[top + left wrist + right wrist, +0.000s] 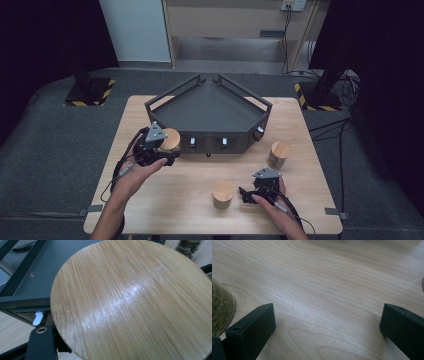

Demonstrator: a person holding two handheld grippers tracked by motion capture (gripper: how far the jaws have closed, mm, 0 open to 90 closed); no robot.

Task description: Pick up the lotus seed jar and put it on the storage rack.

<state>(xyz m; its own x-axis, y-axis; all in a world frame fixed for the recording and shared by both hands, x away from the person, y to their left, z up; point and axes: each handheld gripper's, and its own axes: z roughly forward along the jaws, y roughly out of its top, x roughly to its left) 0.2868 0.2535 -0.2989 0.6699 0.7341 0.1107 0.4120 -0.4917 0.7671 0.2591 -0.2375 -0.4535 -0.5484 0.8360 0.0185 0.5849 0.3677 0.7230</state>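
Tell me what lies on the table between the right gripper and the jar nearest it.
Nothing: in the high view, bare wooden table separates the open right gripper from the bamboo-lidded jar beside it.

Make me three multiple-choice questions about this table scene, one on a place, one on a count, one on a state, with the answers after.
1. Where is the jar held by the left hand-held gripper?
A. at the black tray's front left corner
B. inside the tray
C. at the table's near edge

2. How many bamboo-lidded jars are there?
A. two
B. three
C. five

3. How do the right hand-held gripper's jaws stand?
A. closed on a jar
B. open over bare table
C. closed on nothing

Answers: 1 A, the high view shows it beside that corner; 2 B, one held, two standing; 3 B, the right gripper view shows bare wood between its jaws.
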